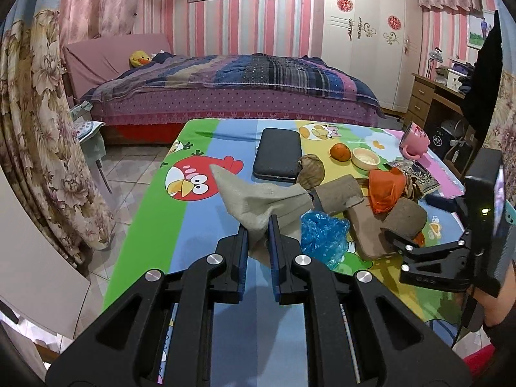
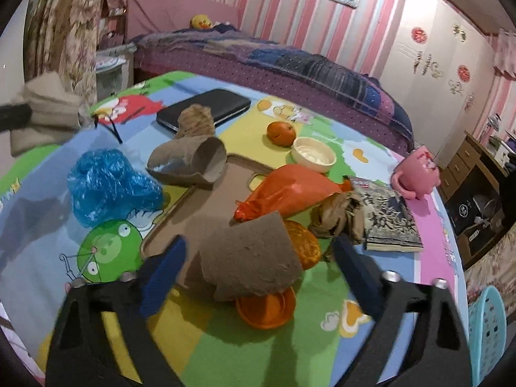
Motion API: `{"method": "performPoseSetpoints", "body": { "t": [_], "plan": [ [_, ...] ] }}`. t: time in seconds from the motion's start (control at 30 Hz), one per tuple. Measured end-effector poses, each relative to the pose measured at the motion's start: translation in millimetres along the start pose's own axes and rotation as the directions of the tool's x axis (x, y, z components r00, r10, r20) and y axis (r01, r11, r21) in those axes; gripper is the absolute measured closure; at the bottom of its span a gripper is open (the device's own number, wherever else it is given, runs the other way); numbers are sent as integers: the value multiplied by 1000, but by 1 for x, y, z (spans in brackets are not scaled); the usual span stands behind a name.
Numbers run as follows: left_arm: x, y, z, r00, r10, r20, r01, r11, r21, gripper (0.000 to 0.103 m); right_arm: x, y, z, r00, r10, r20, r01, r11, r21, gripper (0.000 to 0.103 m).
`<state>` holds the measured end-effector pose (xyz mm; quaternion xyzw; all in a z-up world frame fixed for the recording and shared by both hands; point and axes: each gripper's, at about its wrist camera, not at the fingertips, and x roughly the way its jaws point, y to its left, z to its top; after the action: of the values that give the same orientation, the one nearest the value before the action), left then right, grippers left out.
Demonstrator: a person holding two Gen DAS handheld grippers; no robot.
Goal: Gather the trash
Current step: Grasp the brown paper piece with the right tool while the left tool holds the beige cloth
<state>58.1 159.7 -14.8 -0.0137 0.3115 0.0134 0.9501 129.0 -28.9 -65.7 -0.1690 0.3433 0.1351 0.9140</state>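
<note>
My left gripper (image 1: 258,235) is shut on a crumpled grey-beige paper napkin (image 1: 258,200) and holds it above the cartoon tablecloth (image 1: 154,225); the napkin also shows at the left edge of the right wrist view (image 2: 42,113). My right gripper (image 2: 258,258) is open, its fingers either side of a torn brown cardboard piece (image 2: 251,258) without closing on it. Other trash lies around: a blue plastic bag (image 2: 106,183), a cardboard tube (image 2: 190,161), an orange plastic bag (image 2: 290,193), crumpled brown paper (image 2: 338,219) and an orange lid (image 2: 267,309).
A black case (image 2: 206,106), an orange fruit (image 2: 280,132), a small white bowl (image 2: 312,154), a tipped pink mug (image 2: 416,174), a booklet (image 2: 387,216) and a brown tray (image 2: 200,213) are on the table. A turquoise basket (image 2: 487,332) stands off the right edge. A bed stands behind.
</note>
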Motion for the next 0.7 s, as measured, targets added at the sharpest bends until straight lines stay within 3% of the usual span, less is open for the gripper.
{"method": "performPoseSetpoints", "body": {
  "t": [0.1, 0.17, 0.5, 0.7],
  "plan": [
    [-1, -2, 2, 1000, -1, 8, 1, 1000, 7, 92, 1, -4, 0, 1000, 28, -8, -28, 1000, 4, 43],
    [-3, -4, 4, 1000, -2, 13, 2, 1000, 10, 92, -6, -9, 0, 999, 48, 11, -48, 999, 14, 48],
    [-17, -42, 19, 998, -39, 40, 37, 998, 48, 92, -53, -60, -6, 993, 73, 90, -79, 994, 73, 48],
    [-37, -82, 26, 993, -94, 71, 86, 991, 107, 92, -90, -114, -22, 992, 1, 126, -24, 983, 182, 48]
  ]
}}
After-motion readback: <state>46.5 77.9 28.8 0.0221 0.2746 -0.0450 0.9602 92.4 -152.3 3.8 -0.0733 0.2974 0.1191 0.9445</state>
